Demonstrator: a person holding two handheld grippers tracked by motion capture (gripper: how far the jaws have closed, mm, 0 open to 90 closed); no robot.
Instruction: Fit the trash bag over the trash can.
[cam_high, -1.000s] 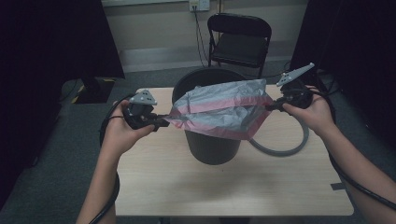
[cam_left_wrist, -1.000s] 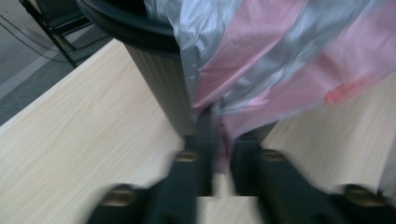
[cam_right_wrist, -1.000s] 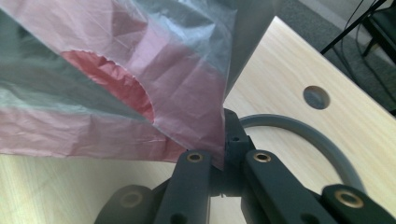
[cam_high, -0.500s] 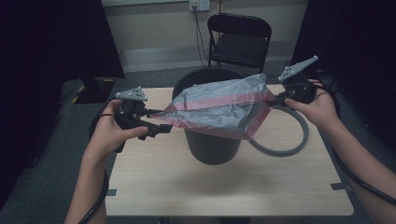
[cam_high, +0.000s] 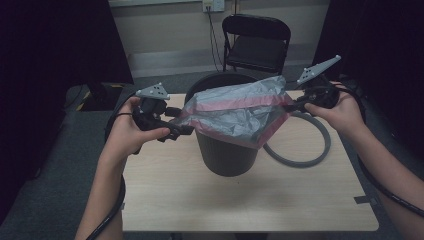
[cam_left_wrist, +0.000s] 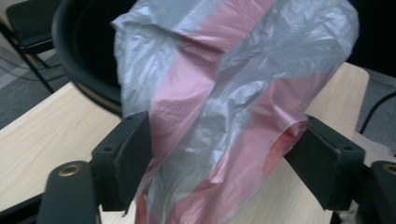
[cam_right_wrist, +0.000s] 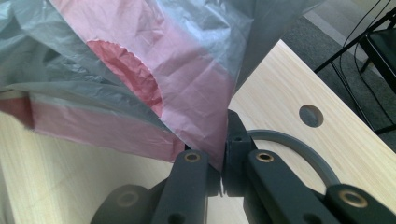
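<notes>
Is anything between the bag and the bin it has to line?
Nothing visible: the bag hangs over the bin, whose mouth looks free. Right gripper pinches one edge; left gripper has just been opening around the other.

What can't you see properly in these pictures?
- Inside of the black bin: high view, the grey and pink bag stretched over it hides it.
- Tips of the left tongs: high view, too small and dark; in the left gripper view they stand apart with bag film between.
- Grey ring on the table: high view, the bag covers part of it.
- Folding chair: high view, the bin hides its legs.
</notes>
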